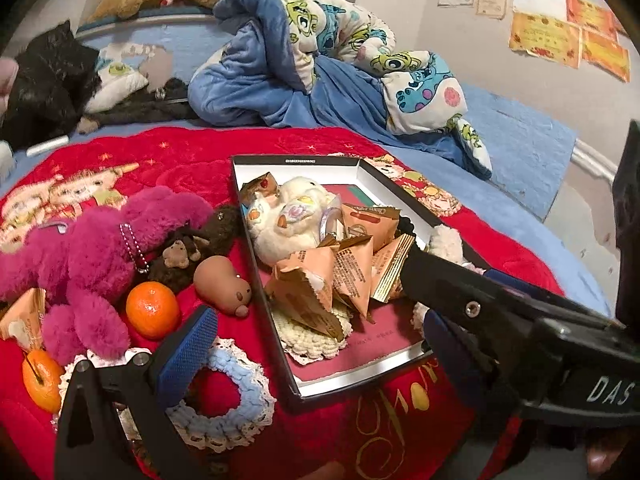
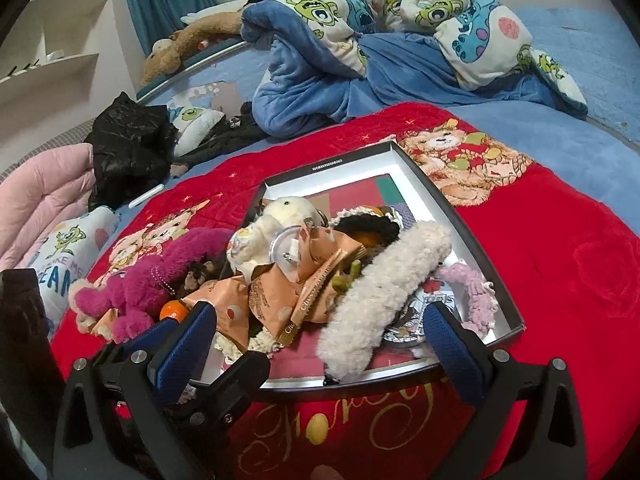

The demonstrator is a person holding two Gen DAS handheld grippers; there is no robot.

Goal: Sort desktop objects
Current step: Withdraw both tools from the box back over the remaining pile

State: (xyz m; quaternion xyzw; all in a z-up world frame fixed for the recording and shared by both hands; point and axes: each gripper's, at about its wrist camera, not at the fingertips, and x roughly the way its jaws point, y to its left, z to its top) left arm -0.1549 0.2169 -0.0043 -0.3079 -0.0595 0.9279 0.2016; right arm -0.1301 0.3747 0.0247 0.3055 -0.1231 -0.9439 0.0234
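Only the left wrist view shows the things lying outside the box at nine o'clock: a pink plush toy (image 1: 92, 248), a tangerine (image 1: 152, 309), a brown capybara figure (image 1: 224, 284) and a blue crochet ring (image 1: 224, 392), all on the red blanket (image 1: 180, 168). The left gripper (image 1: 316, 344) hangs over the ring and the box's near edge, its fingers spread wide and holding nothing.

The shallow box (image 1: 296, 162) sits at the middle of the blanket. In it lie a white plush toy (image 1: 288, 216) and a heap of orange snack packets (image 1: 340, 276).

The right wrist view alone shows the box's three o'clock side: a long cream fleece piece (image 2: 380, 300) slanting across, and a pale pink knitted piece (image 2: 472, 288) by the wall. The right gripper (image 2: 320, 344) is held apart above the box's near rim, empty; the left gripper may be the black bar at seven o'clock.

The blanket covers a blue bed (image 2: 560, 136). At twelve o'clock lies a crumpled cartoon quilt (image 2: 360, 20), with paper certificates (image 1: 560, 28) on the wall.
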